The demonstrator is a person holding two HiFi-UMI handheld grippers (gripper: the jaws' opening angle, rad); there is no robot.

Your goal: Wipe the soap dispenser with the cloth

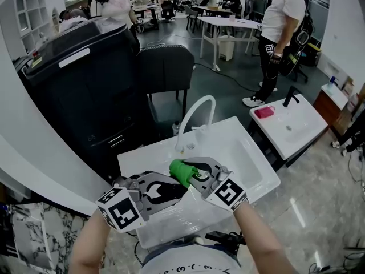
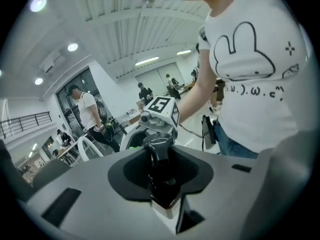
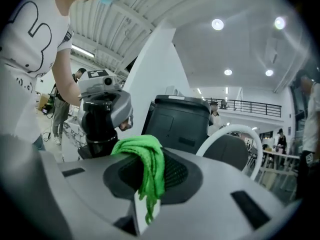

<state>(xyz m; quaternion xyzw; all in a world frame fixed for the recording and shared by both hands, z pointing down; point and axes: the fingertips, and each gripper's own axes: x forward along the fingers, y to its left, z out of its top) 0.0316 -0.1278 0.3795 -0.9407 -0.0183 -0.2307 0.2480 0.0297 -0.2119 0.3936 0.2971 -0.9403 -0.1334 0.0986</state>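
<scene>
over the white sink [image 1: 258, 165], beside its curved faucet [image 1: 197, 109], the left gripper [image 1: 173, 190] pinches a black soap dispenser [image 2: 161, 165]. the right gripper [image 1: 194, 175] clamps a green cloth [image 1: 181, 172], which seems to touch the dispenser's pump end.

Open room lay over the white counter [image 1: 259, 170] to the right of the two grippers, its basin bare there. At the back edge the arched white faucet [image 1: 197, 113] stood in the way, just beyond the right gripper [image 1: 194, 174] and its green cloth [image 1: 180, 171]. The left gripper [image 1: 174, 190], clamped on the soap dispenser [image 2: 160, 169], crowded close beside it. A black cabinet [image 1: 80, 84] and a dark chair [image 1: 165, 67] walled off the far side.
</scene>
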